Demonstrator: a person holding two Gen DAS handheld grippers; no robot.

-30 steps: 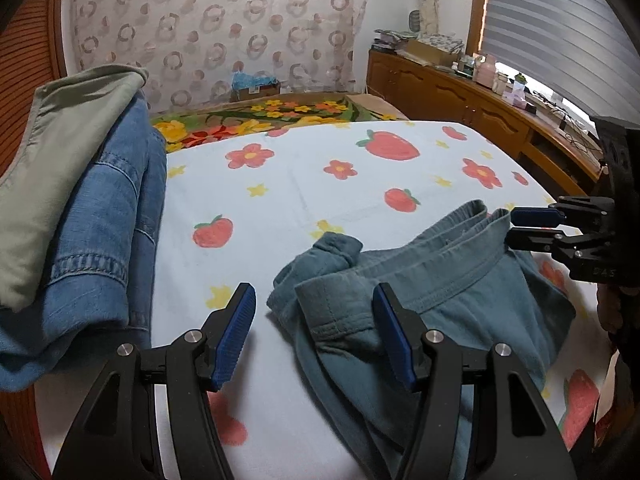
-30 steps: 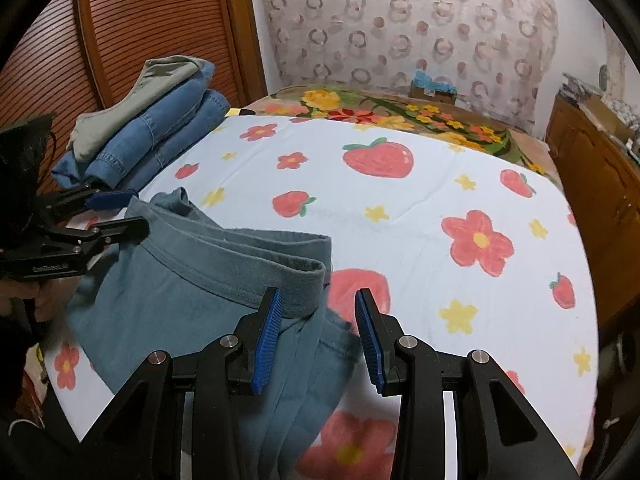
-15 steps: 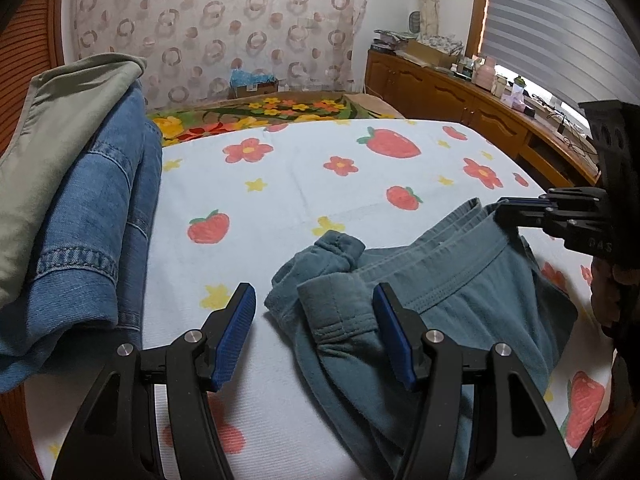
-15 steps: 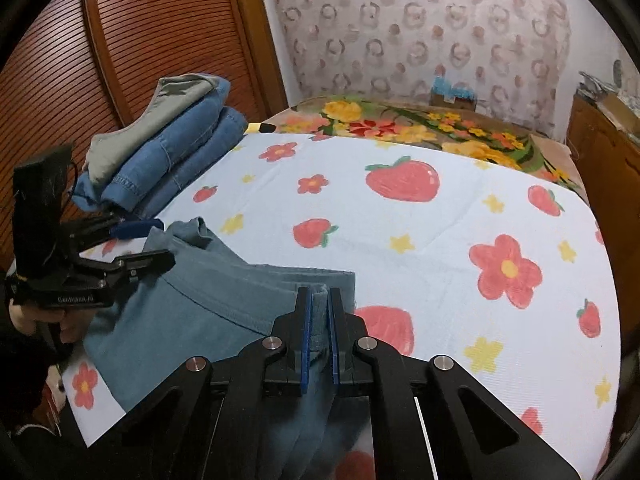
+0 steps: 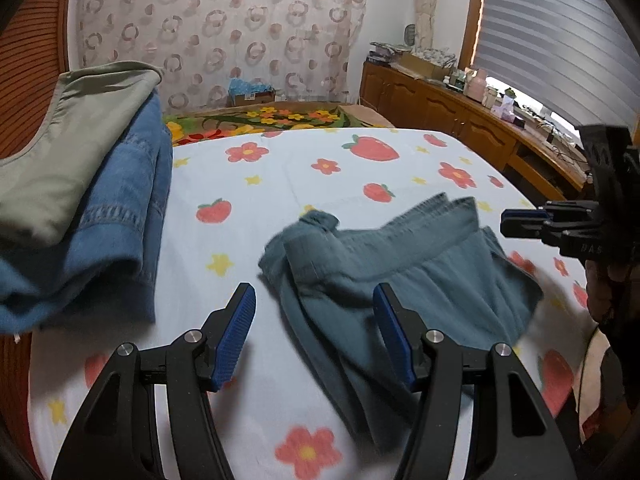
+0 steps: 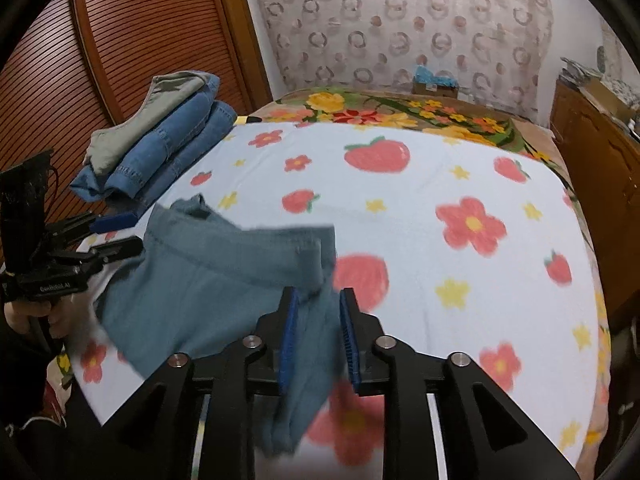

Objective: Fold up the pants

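Teal pants (image 5: 404,272) lie bunched on the strawberry-print sheet (image 5: 304,176), waistband toward the far side. My left gripper (image 5: 316,320) is open and empty, just short of the waistband's left corner. In the right wrist view the pants (image 6: 208,280) pass between the jaws of my right gripper (image 6: 318,320), which stand a little apart with cloth between them. The right gripper also shows in the left wrist view (image 5: 532,220), and the left gripper in the right wrist view (image 6: 116,236).
A stack of folded jeans (image 5: 120,216) with a pale green garment (image 5: 64,152) on top sits at the sheet's left edge. A wooden cabinet (image 5: 460,120) runs along the right. A slatted wooden door (image 6: 132,40) stands behind the stack.
My right gripper shut on the waistband corner, then its jaws parted a little. The pants' right side has shifted and blurred. My left gripper stayed open and drew back slightly.
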